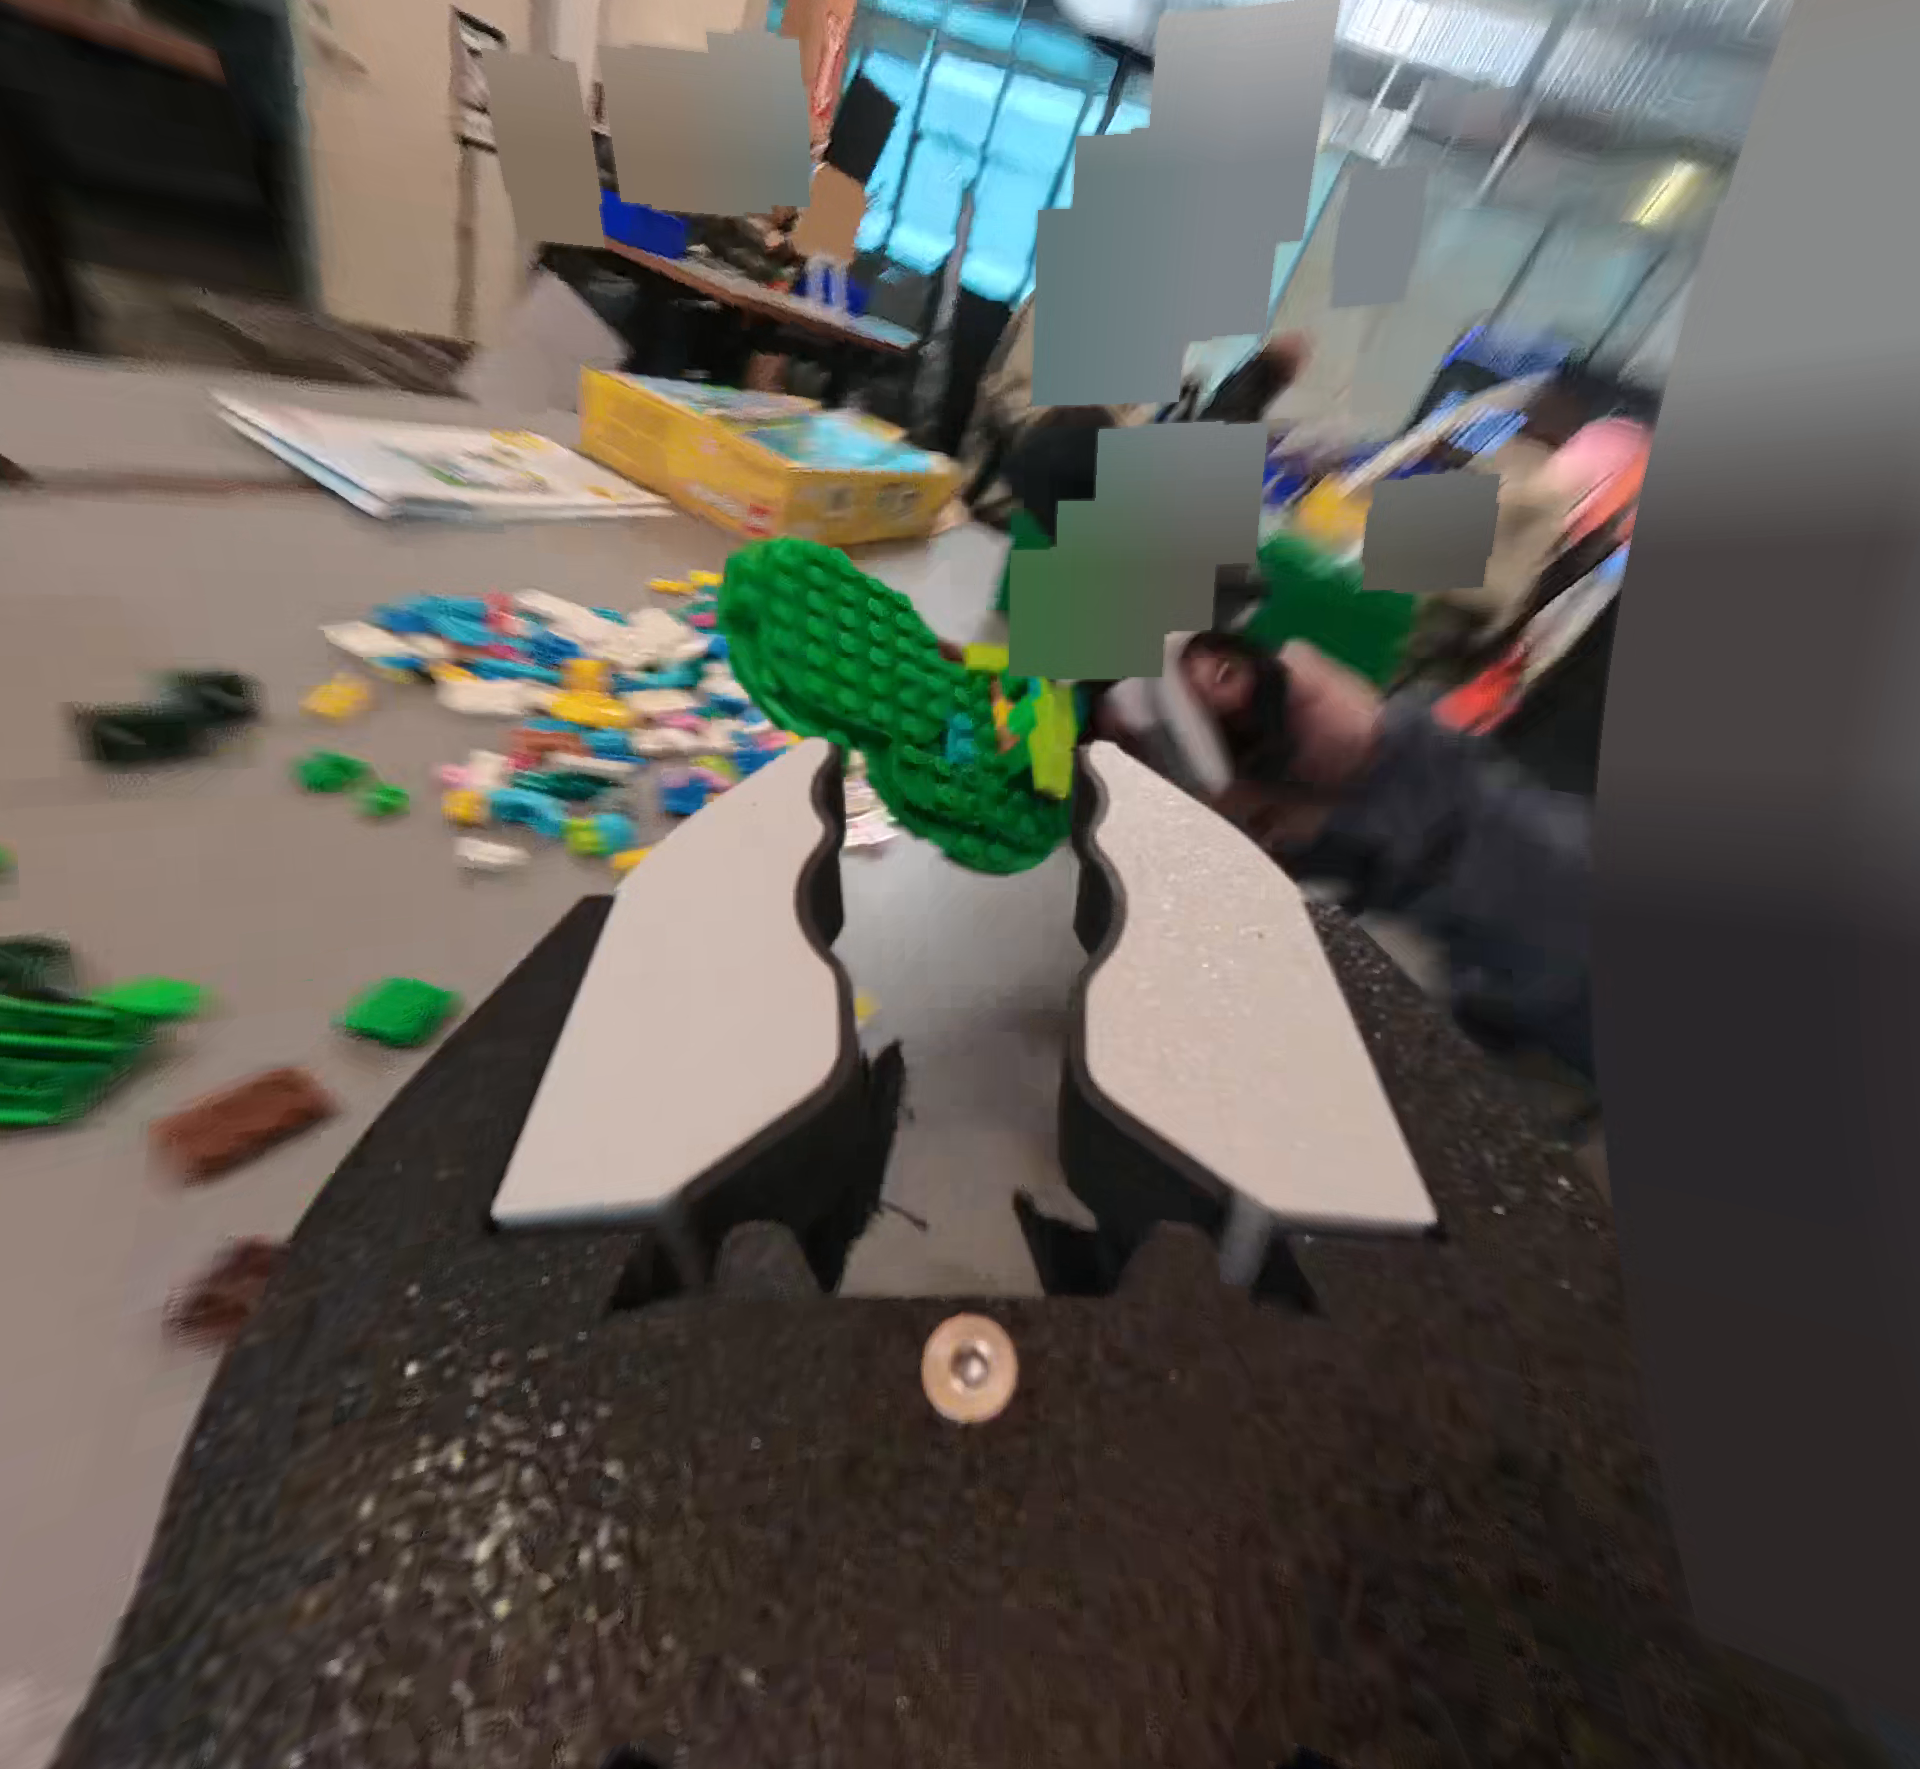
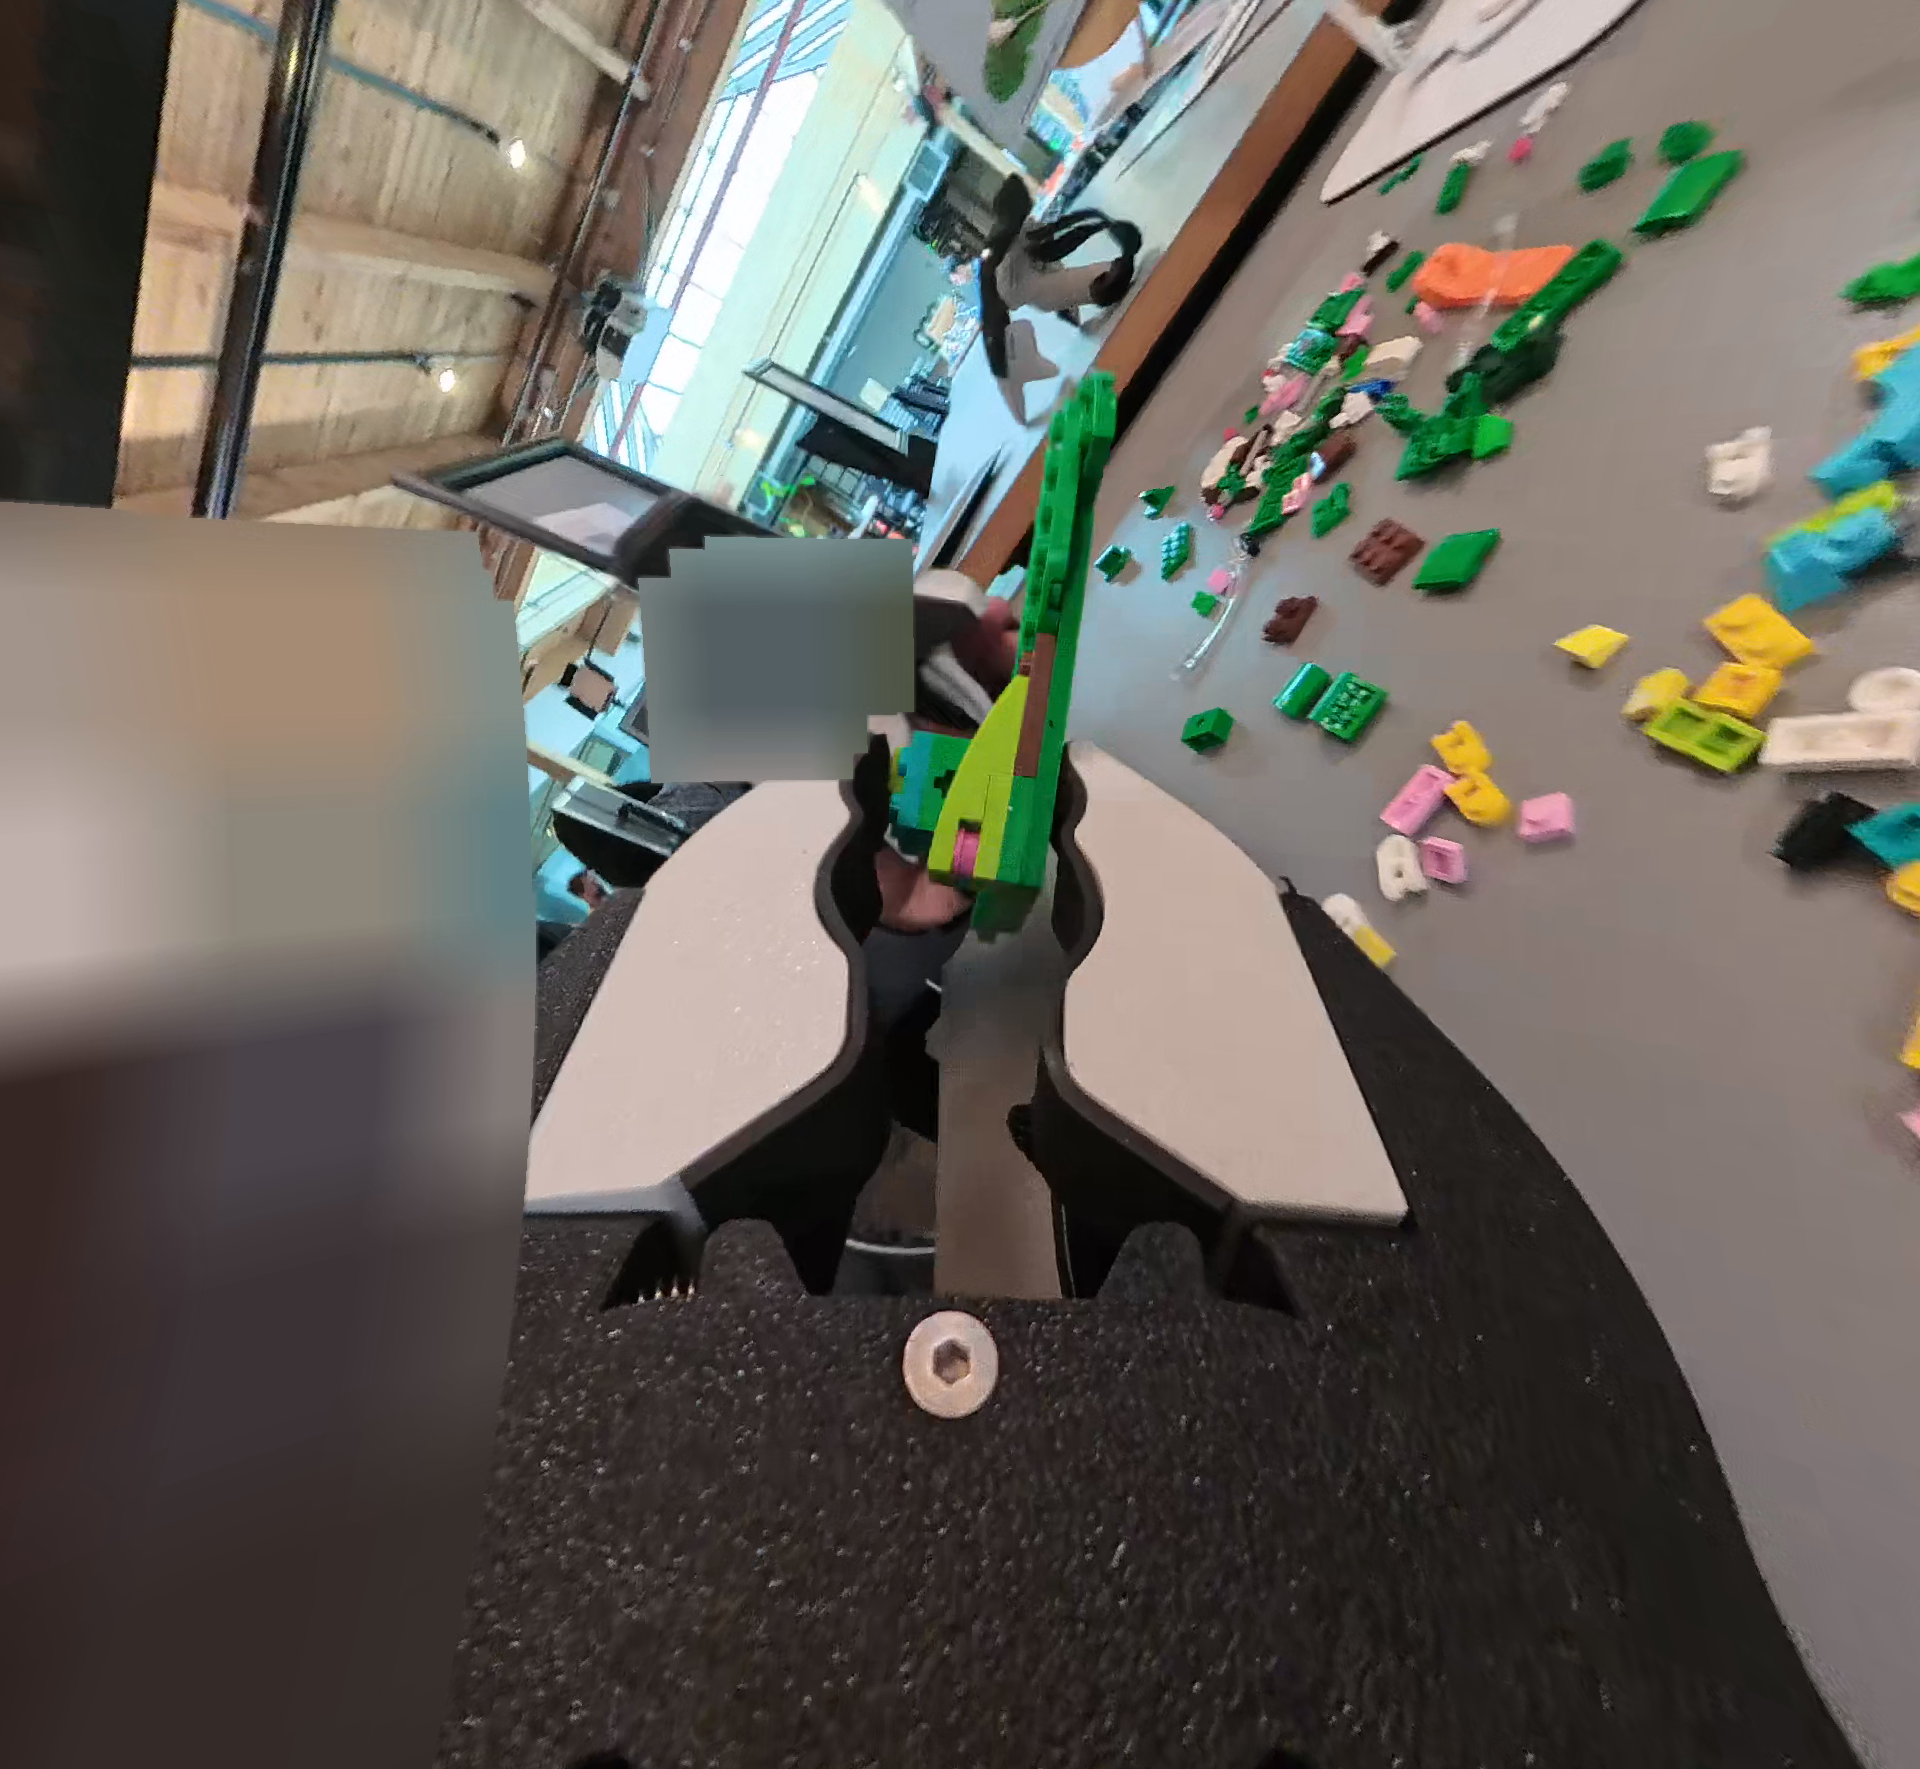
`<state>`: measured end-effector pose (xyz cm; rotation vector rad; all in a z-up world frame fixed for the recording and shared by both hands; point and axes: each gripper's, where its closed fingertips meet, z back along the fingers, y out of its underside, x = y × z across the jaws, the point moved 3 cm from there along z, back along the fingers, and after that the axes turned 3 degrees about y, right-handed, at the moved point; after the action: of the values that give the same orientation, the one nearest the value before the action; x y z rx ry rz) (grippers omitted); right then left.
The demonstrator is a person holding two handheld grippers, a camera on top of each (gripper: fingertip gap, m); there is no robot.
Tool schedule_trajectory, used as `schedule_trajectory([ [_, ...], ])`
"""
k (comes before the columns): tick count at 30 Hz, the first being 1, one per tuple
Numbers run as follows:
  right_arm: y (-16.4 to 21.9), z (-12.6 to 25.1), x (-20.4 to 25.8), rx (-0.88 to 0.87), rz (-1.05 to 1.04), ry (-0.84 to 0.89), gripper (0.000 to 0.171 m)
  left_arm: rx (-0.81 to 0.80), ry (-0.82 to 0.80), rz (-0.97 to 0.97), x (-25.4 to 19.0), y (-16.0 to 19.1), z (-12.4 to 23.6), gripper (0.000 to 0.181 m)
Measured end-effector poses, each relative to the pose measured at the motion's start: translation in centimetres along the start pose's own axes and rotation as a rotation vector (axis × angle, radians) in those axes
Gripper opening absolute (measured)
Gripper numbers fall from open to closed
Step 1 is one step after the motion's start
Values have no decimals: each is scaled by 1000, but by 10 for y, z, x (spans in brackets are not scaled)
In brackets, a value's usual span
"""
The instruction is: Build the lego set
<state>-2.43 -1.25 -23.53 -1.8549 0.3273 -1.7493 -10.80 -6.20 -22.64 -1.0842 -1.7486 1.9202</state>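
Green baseplate [image 1: 862,680] with a few lime and teal bricks stuck on one end is up in the air, centre of the left wrist view, tilted and blurry. The left gripper [image 1: 956,784] looks like it's pinching the lower end between its tips, though the blur makes the contact hard to confirm. In the right wrist view the same build [image 2: 1039,680] shows edge-on at centre frame, and the right gripper [image 2: 961,810] is clamped across the bricked end. Risk as I see it: two tools on one thin plate, so any twist could pop the small bricks off or flex the plate. Loose pieces [image 2: 1455,784] are scattered over the grey table [image 2: 1558,1096] at right, so a dropped bit would vanish into them.
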Motion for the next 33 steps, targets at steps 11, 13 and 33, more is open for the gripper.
schedule_trajectory([
  [11,10,-5,-2,-19,-219,-137,29,412,-418,-1605,1,29,-18,61],
  [13,14,-8,-1,0,-227,-146,29,423,-458,-1665,4,31,-23,47],
  [33,-16,246,-2,-319,432,903,31,298,-547,-1379,20,9,9,8],
])
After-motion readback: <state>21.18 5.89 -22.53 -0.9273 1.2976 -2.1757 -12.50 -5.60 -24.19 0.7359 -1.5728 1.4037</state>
